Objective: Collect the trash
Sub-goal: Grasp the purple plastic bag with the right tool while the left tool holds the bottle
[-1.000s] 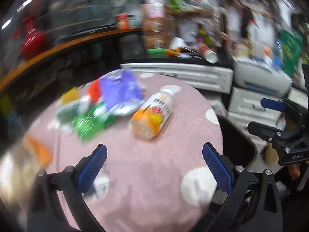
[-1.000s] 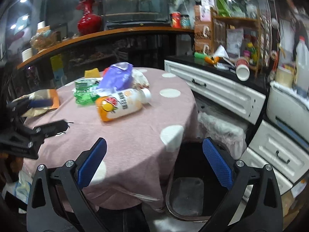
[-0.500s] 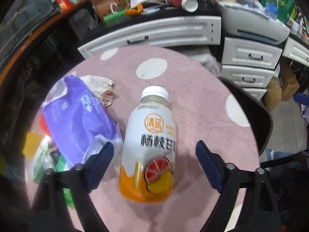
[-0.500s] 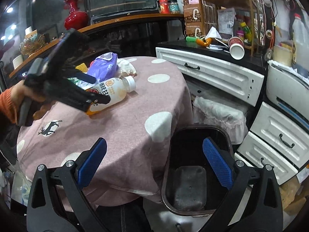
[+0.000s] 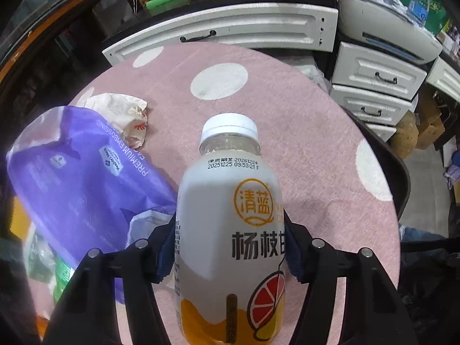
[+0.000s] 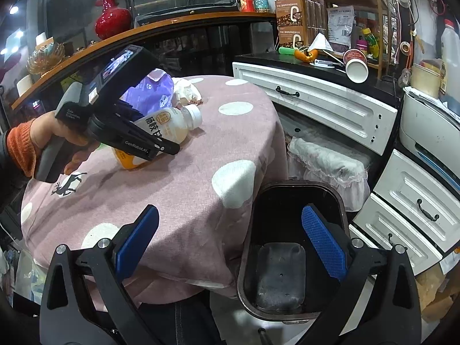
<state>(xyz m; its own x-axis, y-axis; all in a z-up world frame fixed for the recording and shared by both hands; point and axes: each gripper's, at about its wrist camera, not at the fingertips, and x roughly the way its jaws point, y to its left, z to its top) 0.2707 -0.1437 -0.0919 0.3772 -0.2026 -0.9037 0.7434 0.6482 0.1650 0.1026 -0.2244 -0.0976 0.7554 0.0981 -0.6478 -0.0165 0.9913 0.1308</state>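
Note:
A white and orange drink bottle [image 5: 230, 230] with a white cap lies on its side on the pink polka-dot table [image 5: 310, 149]. My left gripper [image 5: 230, 247] is shut on the bottle, its blue pads pressing both sides of the body. The right wrist view shows the same grip on the bottle [image 6: 169, 123]. A purple plastic bag [image 5: 80, 178] and a crumpled paper wrapper [image 5: 126, 115] lie just left of the bottle. My right gripper [image 6: 230, 244] is open and empty, above the table's edge and a black trash bin [image 6: 293, 230].
Green wrappers [image 5: 57, 270] lie under the purple bag at the left. White drawers [image 6: 313, 103] and a cluttered counter stand behind the table. A printer [image 5: 388, 28] sits at the right. The bin stands on the floor beside the table.
My left gripper has moved forward over the bottle and closed on it. My right gripper has shifted slightly, staying open near the bin.

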